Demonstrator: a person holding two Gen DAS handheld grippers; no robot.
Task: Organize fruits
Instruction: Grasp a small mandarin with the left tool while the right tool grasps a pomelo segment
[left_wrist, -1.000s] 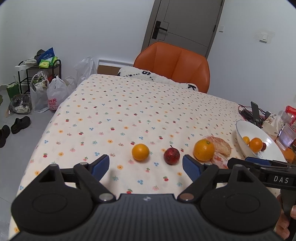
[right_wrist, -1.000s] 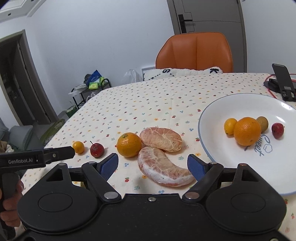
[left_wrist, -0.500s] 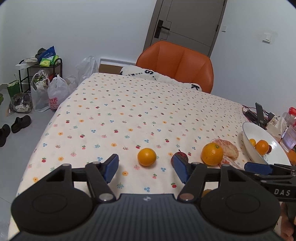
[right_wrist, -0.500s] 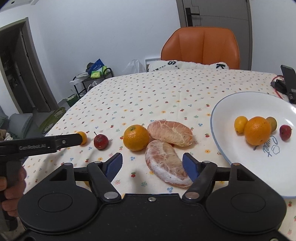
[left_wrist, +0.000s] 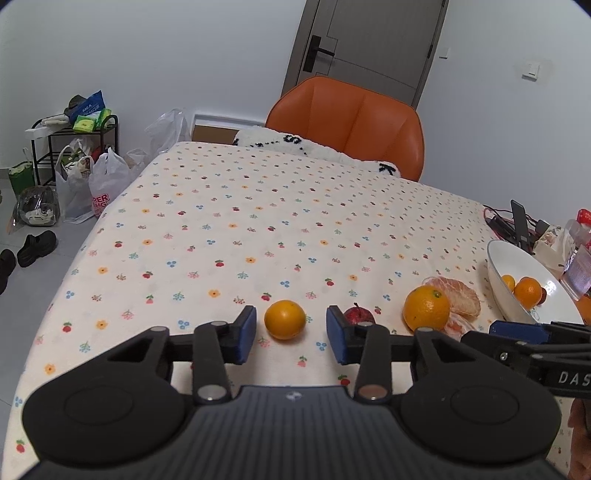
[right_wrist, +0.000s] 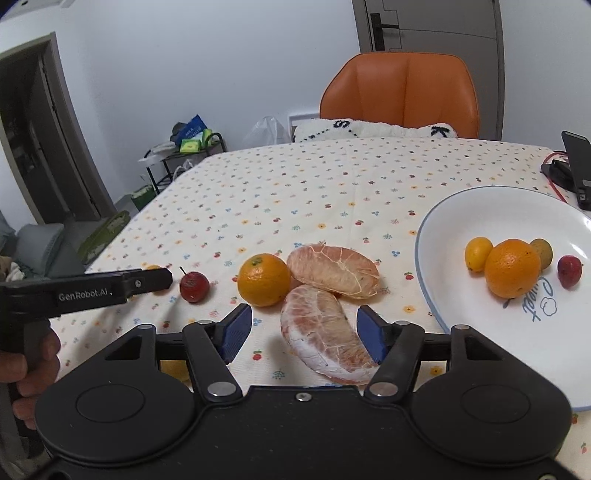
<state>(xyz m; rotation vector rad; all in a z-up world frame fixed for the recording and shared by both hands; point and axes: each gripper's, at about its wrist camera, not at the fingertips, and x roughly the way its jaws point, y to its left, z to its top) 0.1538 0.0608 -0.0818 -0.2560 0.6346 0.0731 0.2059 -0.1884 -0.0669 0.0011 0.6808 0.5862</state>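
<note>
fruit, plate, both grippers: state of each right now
left gripper: open, small orange between fingers
right gripper: open, around near pomelo piece
plate: holds four fruits
big orange: on cloth, touching far pomelo piece

Soft even light (fisheye-bent edges), sharp

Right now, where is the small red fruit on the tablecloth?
In the right wrist view the small red fruit lies left of the large orange, beside the left gripper tip.

pomelo segments left of plate
</note>
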